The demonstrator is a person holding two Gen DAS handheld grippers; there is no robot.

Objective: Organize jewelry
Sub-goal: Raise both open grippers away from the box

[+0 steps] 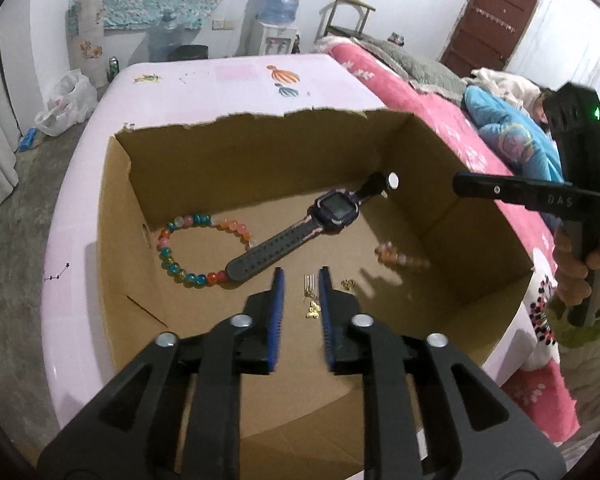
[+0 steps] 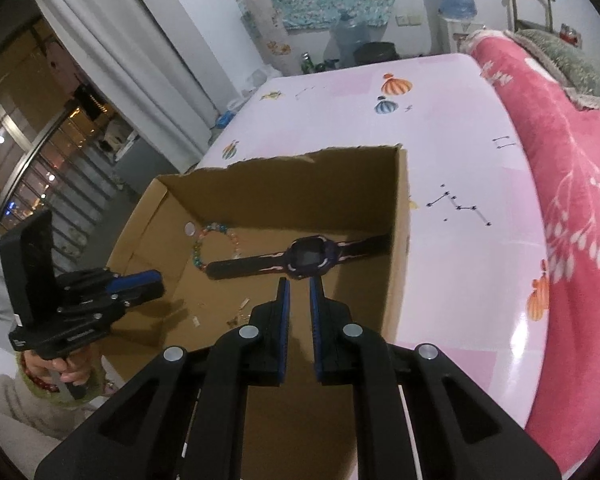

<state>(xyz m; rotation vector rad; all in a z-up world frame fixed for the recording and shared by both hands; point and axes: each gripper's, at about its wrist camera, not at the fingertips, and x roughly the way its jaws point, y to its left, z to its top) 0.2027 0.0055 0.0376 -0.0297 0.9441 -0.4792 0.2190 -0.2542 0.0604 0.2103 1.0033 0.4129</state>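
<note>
Jewelry lying inside cardboard box (image 1: 188,168): bead bracelet (image 1: 198,248), watch (image 1: 332,210), tiny gold pieces (image 1: 312,308) too small to identify. Blurring orange beads (image 1: 400,258). Left claw (image 1: 302,276) narrowly parted, gripping nothing; right claw (image 2: 298,284) likewise.

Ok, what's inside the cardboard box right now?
Inside the cardboard box: a watch, its strap lying across a colourful bead bracelet, small gold pieces, and a blurred peach beaded item. The floor nearest both cameras is hidden by the gripper bodies.
</note>
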